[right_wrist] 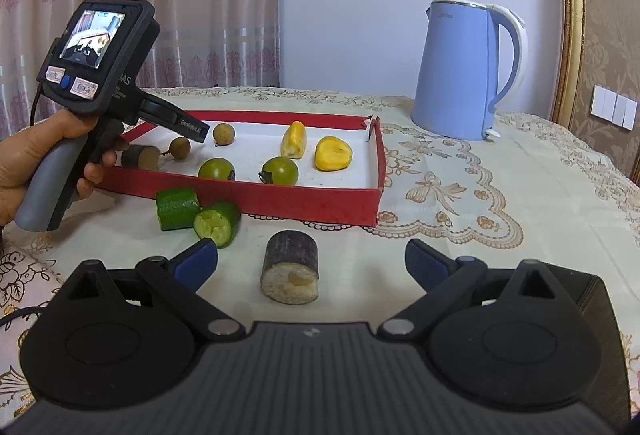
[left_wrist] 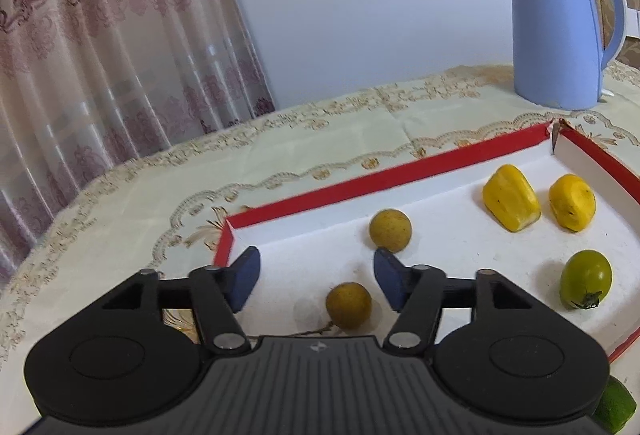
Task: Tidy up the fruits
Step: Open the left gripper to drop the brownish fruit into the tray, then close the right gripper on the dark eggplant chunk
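Observation:
A red-walled tray (right_wrist: pixel 320 201) with a white floor holds two brown longans (right_wrist: pixel 180 147), two yellow fruit pieces (right_wrist: pixel 333 153), two green tomatoes (right_wrist: pixel 281 171) and a dark sugarcane piece (right_wrist: pixel 140 157). My left gripper (left_wrist: pixel 316 279) is open above the tray's left end, with one longan (left_wrist: pixel 348 305) between and just below its fingers. The tray's red rim (left_wrist: pixel 360 181) runs behind it. My right gripper (right_wrist: pixel 311 262) is open, low over the cloth, with a dark sugarcane piece (right_wrist: pixel 292 267) lying between its fingers. Two green cucumber pieces (right_wrist: pixel 198 215) lie in front of the tray.
A blue kettle (right_wrist: pixel 464 71) stands behind the tray at the right; it also shows in the left wrist view (left_wrist: pixel 560 31). A patterned cloth (right_wrist: pixel 500 195) covers the table. Curtains hang at the back left. A gold-framed wall panel stands at the far right.

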Demonstrator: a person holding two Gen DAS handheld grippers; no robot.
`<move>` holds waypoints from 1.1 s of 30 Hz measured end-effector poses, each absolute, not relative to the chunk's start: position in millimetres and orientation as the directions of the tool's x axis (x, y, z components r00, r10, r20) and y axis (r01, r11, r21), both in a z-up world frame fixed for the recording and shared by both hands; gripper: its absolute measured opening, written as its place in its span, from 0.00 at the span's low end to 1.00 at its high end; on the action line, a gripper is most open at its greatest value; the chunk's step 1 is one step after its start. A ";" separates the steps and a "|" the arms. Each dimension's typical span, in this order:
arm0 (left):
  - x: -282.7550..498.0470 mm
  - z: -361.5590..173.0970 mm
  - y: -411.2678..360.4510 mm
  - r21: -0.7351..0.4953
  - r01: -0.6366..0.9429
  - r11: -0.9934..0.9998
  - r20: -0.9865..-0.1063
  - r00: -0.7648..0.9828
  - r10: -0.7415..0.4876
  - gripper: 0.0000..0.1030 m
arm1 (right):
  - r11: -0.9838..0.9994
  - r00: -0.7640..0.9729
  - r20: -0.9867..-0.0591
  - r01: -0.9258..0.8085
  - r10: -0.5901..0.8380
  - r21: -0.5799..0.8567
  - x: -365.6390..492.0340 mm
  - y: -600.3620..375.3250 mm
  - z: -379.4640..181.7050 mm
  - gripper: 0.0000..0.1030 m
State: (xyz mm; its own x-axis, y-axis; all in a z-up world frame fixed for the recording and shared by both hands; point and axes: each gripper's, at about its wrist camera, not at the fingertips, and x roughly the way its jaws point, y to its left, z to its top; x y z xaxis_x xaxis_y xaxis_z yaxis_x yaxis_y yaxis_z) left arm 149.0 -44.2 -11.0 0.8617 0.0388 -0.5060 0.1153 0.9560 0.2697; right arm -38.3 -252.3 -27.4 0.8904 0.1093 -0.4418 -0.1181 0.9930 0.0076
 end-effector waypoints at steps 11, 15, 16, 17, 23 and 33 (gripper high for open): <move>121.7 0.5 -24.3 0.251 0.078 0.965 -0.479 0.876 0.053 0.77 | 0.993 0.892 -0.443 -0.114 0.092 -0.023 -39.0 -247.7 -27.7 0.96; 102.7 -1.4 -4.0 0.210 0.046 0.977 -0.433 0.900 0.051 0.86 | 0.993 0.890 -0.446 -0.112 0.090 -0.023 -38.6 -247.8 -27.8 0.96; 98.0 -1.8 2.2 0.196 0.026 0.980 -0.413 0.909 0.058 0.88 | 0.994 0.889 -0.450 -0.109 0.088 -0.021 -38.0 -248.3 -28.0 0.96; 94.6 -1.7 8.3 0.180 0.008 0.984 -0.395 0.916 0.065 0.90 | 0.994 0.887 -0.454 -0.107 0.086 -0.019 -37.3 -248.6 -28.2 0.96; 91.3 1.5 37.2 0.074 -0.047 0.996 -0.367 0.927 0.071 0.97 | 0.993 0.874 -0.478 -0.112 0.085 -0.028 -33.0 -246.7 -30.2 0.95; 80.3 -2.0 19.9 0.190 -0.036 0.981 -0.308 0.947 0.094 0.97 | 0.990 0.842 -0.531 -0.138 0.097 -0.039 -19.7 -239.7 -33.8 0.53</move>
